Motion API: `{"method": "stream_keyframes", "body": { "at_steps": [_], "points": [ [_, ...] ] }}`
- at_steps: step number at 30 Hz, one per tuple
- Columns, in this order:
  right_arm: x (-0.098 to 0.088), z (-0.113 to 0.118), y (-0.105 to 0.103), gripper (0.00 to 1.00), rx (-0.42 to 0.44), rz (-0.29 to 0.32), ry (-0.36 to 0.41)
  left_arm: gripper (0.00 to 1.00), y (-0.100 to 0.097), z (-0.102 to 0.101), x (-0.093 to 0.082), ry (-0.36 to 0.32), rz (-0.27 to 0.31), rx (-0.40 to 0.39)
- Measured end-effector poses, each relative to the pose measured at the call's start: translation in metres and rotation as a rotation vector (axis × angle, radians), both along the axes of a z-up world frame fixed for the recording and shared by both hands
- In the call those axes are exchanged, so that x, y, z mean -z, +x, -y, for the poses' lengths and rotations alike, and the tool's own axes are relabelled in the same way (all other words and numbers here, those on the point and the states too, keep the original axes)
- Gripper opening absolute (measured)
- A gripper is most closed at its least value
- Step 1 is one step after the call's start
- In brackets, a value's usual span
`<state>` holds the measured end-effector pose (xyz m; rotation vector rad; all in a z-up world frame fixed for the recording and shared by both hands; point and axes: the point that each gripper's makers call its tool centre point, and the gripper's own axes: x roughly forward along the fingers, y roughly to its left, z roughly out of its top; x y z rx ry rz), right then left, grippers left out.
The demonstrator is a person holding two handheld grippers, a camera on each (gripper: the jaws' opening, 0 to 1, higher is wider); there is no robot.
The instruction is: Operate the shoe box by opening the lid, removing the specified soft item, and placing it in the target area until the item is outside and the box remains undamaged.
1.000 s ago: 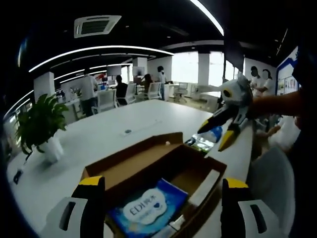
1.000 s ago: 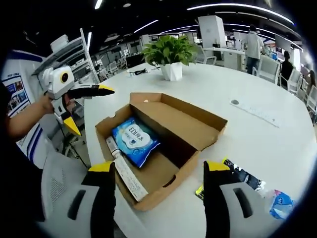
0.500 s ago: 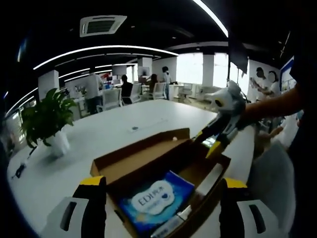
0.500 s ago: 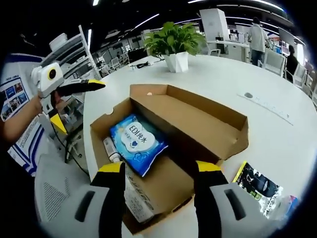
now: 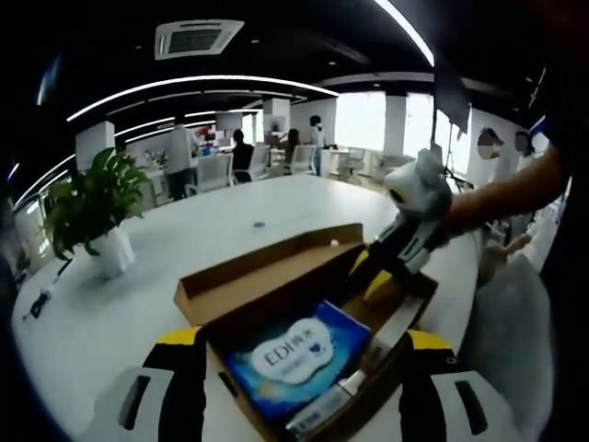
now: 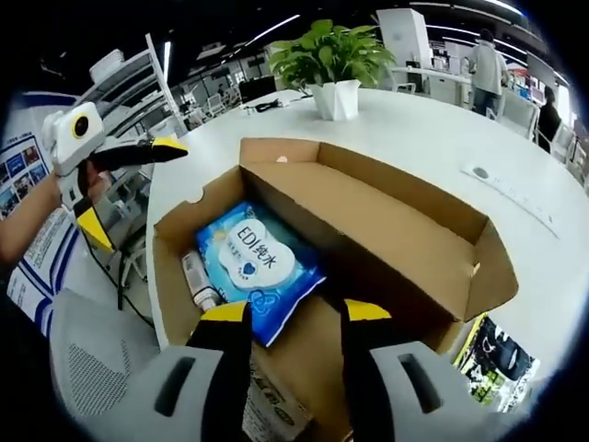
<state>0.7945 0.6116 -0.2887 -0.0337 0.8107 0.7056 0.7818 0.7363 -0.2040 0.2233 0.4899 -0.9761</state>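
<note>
An open cardboard shoe box [image 5: 276,276] [image 6: 396,230] lies on the white table with its lid folded back. Inside it lies a soft blue wipes pack [image 5: 294,354] [image 6: 258,267], beside a small bottle [image 6: 196,281] and a white carton [image 5: 386,336]. In the left gripper view my left gripper [image 5: 302,341] stands open just in front of the pack, holding nothing. My right gripper [image 6: 294,315] hangs over the box's near end, its jaws partly drawn in but open and holding nothing. It also reaches into the box from the right [image 5: 368,276]. The left gripper [image 6: 133,189] shows open at the box's left.
A potted plant [image 5: 87,216] [image 6: 331,60] stands on the table [image 5: 166,249] beyond the box. A dark packet [image 6: 502,350] lies at the box's right. A grey chair [image 6: 92,368] sits by the table edge. Several people and desks are far behind.
My right gripper has come down over the box, its tips now inside, and its jaws have narrowed. The left gripper has edged closer to the pack.
</note>
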Motion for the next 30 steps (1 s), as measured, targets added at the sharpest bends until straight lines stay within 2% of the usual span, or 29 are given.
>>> {"method": "stream_keyframes", "body": {
  "at_steps": [4,13,18,25,30],
  "points": [
    [0.004,-0.008,0.001,0.30,-0.006,-0.006,-0.014,0.86,0.002,-0.006,0.006,0.003,-0.008,-0.009],
    [0.029,-0.018,0.010,0.23,-0.011,-0.074,-0.047,0.84,0.003,-0.014,0.011,0.009,-0.018,-0.029],
    [0.034,-0.022,0.009,0.21,0.000,-0.113,-0.051,0.82,0.001,-0.015,0.013,0.014,-0.026,-0.038],
    [0.047,-0.025,0.008,0.14,0.036,-0.164,-0.058,0.73,0.002,-0.018,0.016,0.027,-0.028,-0.064],
    [0.046,-0.032,0.008,0.09,0.000,-0.148,-0.059,0.69,0.001,-0.020,0.018,0.034,-0.034,-0.076]
  ]
}}
